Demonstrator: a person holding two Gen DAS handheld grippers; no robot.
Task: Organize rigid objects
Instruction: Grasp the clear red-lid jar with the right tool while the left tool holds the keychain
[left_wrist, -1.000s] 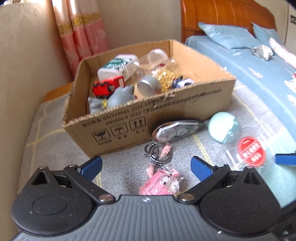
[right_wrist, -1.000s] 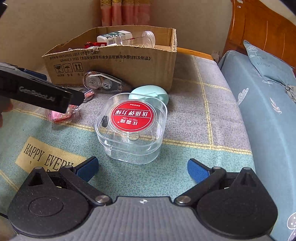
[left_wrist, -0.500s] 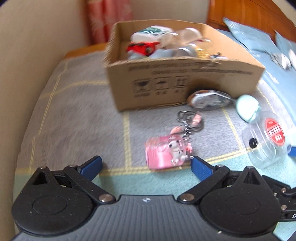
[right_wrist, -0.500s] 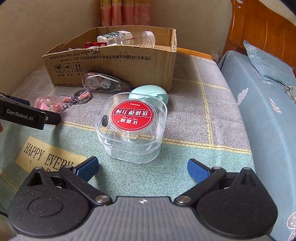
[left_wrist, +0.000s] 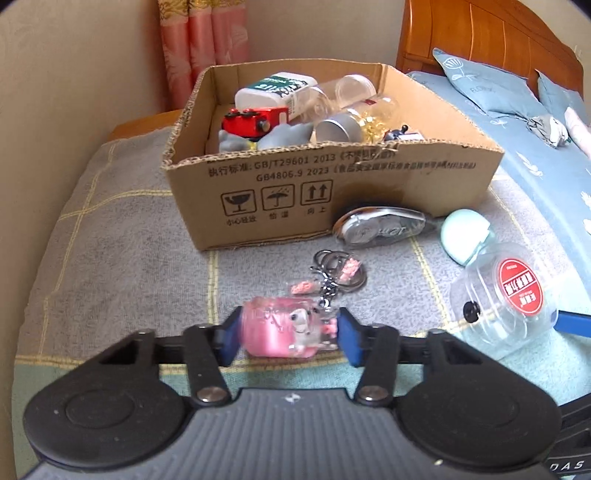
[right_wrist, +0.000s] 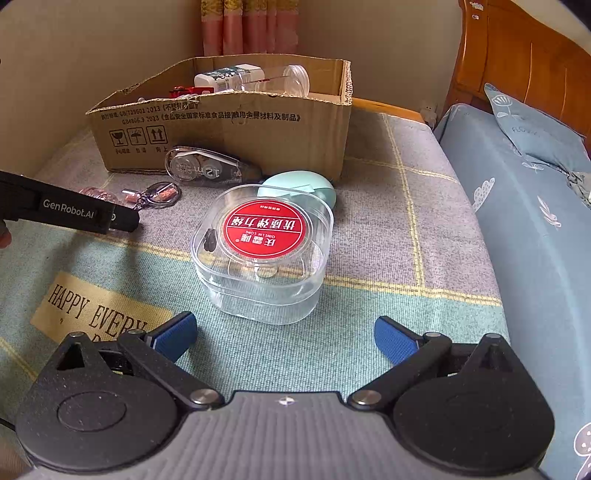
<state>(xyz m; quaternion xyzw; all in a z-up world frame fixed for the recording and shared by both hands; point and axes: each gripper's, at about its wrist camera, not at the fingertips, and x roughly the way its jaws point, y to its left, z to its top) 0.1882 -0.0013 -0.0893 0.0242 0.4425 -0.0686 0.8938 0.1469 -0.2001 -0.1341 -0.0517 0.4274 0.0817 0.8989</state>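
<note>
- Half a second back my left gripper (left_wrist: 288, 338) hung wide open short of the pink keychain charm (left_wrist: 284, 332); now its blue pads press the charm from both sides, low on the blanket (left_wrist: 122, 266).
- From the charm, its chain and key rings (left_wrist: 338, 269) trail away toward the cardboard box (left_wrist: 332, 184), lying loose on the cloth.
- Just beyond the rings I see the correction tape dispenser (left_wrist: 380, 225) resting against the box's front wall, with the mint round case (left_wrist: 465, 236) to its right.
- Right of the charm sits the clear plastic case with a red label (right_wrist: 262, 251), touching the mint case behind it.
- My right gripper (right_wrist: 284, 336) is spread wide with nothing between its fingers, just short of that clear case.
- Inside the box I make out a red toy truck (left_wrist: 255, 120), a white bottle (left_wrist: 273, 90) and a metal tin (left_wrist: 340, 129), crowded toward the back.
- Left of the box the blanket runs bare up to the wall (left_wrist: 74, 110); on the right it ends at the blue bed (right_wrist: 524, 221).
</note>
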